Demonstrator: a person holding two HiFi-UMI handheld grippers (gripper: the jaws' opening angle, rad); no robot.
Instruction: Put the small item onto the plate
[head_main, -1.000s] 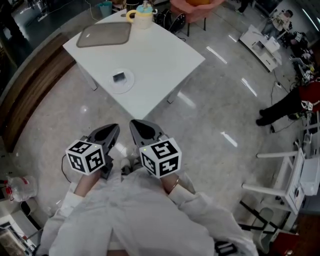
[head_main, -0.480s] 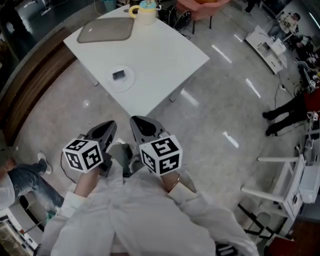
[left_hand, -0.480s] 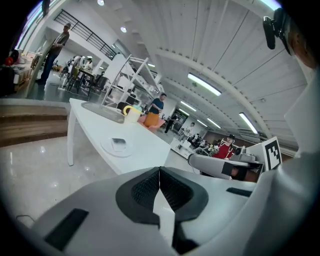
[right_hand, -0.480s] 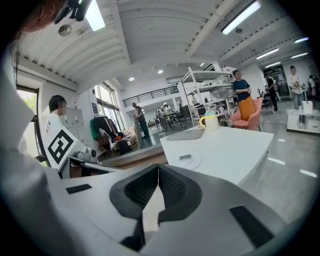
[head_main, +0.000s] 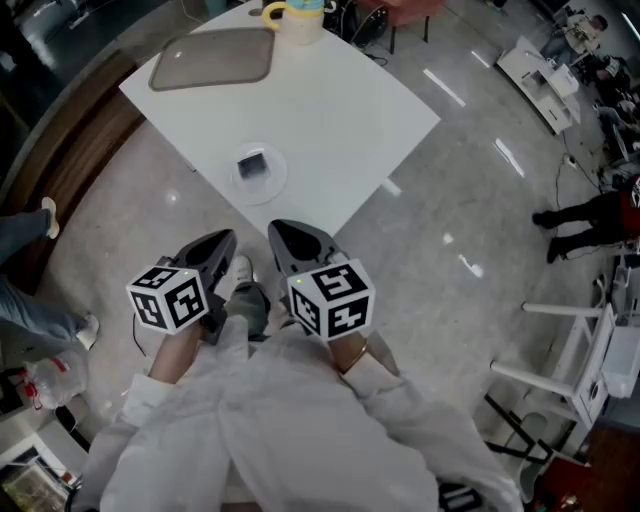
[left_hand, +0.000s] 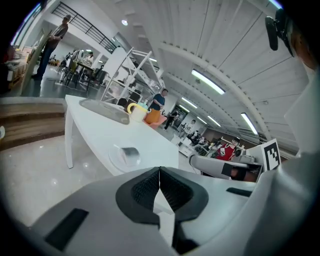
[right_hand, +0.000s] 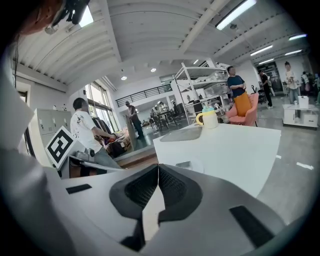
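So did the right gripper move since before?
Yes. The right gripper has moved toward the white table: its tip now sits closer to the table's near corner than before.

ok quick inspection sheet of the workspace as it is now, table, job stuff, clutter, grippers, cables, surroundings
surface: white table, square top, no spills visible
job's things: plate near the table's near edge; small dark item lying on it
clutter: grey tray at the far left corner; mug with a yellow handle next to it at the far edge
grippers: left gripper and right gripper both shut, nothing between the jaws, held side by side short of the table
cables: nothing seen
surroundings: glossy floor, white racks to the right, bystanders at the edges
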